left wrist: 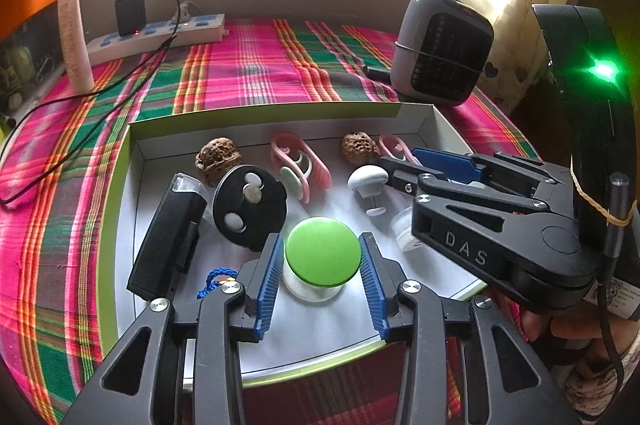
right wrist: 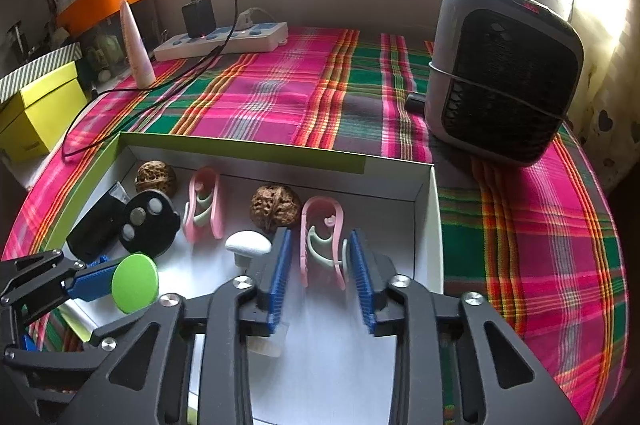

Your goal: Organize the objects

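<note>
Left claw (left wrist: 322, 267): jaws stand apart on either side of the green-capped jar (left wrist: 322, 257); we see slim gaps between the ribbed blue pads and the cap, so we read it as open, nothing gripped. Right claw (right wrist: 318, 279): jaws also parted, straddling the near end of a pink clip (right wrist: 322, 245) without pressing it.

The jar stands upright on the white floor of the shallow box (left wrist: 280, 113), near its front edge. Around it in the box: a black disc (left wrist: 249, 211), a black torch-like bar (left wrist: 168, 237), two walnuts (left wrist: 218, 157), a second pink clip (left wrist: 298, 165) and a white knob (left wrist: 367, 179).

Handling, our judgement: the jar looks like light, stiff plastic with a smooth domed cap that could slip upward out of the pads. Better hold would be lower, on the white body under the cap rim. The clip looks thin and springy; take it across its two long arms.

Pose: both claws point steeply down into the box, side by side, right one ahead and to the right.
</note>
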`<move>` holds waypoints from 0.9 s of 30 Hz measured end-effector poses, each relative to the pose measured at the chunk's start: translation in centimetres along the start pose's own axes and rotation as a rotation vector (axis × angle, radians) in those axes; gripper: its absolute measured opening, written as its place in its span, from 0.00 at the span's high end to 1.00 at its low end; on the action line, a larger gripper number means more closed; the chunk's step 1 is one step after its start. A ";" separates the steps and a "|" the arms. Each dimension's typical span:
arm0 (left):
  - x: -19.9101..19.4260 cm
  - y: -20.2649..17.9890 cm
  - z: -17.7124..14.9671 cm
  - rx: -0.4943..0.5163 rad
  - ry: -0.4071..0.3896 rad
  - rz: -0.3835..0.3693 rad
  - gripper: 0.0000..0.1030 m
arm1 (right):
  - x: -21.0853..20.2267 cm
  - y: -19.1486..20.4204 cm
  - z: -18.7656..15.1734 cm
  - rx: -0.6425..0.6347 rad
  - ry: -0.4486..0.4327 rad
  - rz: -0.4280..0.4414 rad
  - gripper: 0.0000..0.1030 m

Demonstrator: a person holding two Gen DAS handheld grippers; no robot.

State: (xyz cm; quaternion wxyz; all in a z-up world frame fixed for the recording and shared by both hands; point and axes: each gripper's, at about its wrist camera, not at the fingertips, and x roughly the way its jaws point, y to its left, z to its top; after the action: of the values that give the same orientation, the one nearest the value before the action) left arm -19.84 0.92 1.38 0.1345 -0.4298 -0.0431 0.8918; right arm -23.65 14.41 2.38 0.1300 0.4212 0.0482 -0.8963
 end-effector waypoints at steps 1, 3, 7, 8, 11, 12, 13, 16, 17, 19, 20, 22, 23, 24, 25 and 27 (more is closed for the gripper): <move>0.0 0.0 0.0 0.001 0.000 0.000 0.63 | 0.0 0.0 0.0 0.001 0.000 0.000 0.67; -0.2 0.0 0.0 0.001 -0.002 -0.002 0.62 | -0.1 -0.1 0.0 0.005 0.000 -0.001 0.67; -0.5 -0.1 0.0 0.003 -0.008 0.001 0.58 | -0.5 -0.2 0.0 0.008 -0.010 0.000 0.67; -0.5 -0.1 0.0 0.003 -0.007 0.006 0.57 | -0.6 -0.2 0.0 0.009 -0.011 0.000 0.67; -0.7 -0.2 0.0 0.003 -0.008 0.013 0.56 | -0.9 -0.1 -0.1 0.006 -0.017 0.004 0.67; -0.9 -0.2 -0.1 0.002 -0.011 0.015 0.56 | -1.1 0.0 -0.1 0.004 -0.019 0.005 0.67; -1.0 -0.2 0.0 0.002 -0.014 0.015 0.55 | -1.2 0.0 -0.2 0.005 -0.021 0.003 0.67; -1.5 -0.3 -0.1 0.005 -0.022 0.018 0.55 | -1.6 0.0 -0.4 0.010 -0.024 0.003 0.67; -1.5 -0.3 -0.1 0.006 -0.022 0.017 0.55 | -1.7 0.1 -0.5 0.012 -0.026 0.001 0.67; -1.8 -0.4 -0.3 0.007 -0.025 0.019 0.54 | -2.1 0.1 -0.6 0.016 -0.030 0.001 0.67; -1.9 -0.4 -0.3 0.007 -0.026 0.019 0.54 | -2.2 0.1 -0.6 0.018 -0.031 -0.001 0.67; -2.1 -0.4 -0.5 0.008 -0.029 0.025 0.54 | -2.6 0.1 -0.8 0.023 -0.036 -0.004 0.67; -2.3 -0.4 -0.6 0.006 -0.031 0.025 0.54 | -2.8 0.2 -0.9 0.023 -0.039 -0.003 0.67; -2.5 -0.4 -0.7 0.005 -0.033 0.022 0.54 | -3.0 0.3 -1.0 0.024 -0.041 -0.001 0.67; -2.7 -0.4 -0.8 0.003 -0.036 0.023 0.54 | -3.2 0.4 -1.1 0.024 -0.042 -0.001 0.67; -3.2 -0.5 -1.0 0.005 -0.045 0.032 0.54 | -3.5 0.7 -1.4 0.023 -0.045 -0.001 0.67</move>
State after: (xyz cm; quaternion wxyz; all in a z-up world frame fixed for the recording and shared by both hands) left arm -17.03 0.49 3.24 0.1202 -0.4098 -0.0369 0.9035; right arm -20.27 14.69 4.21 0.1259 0.4025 0.0351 -0.9061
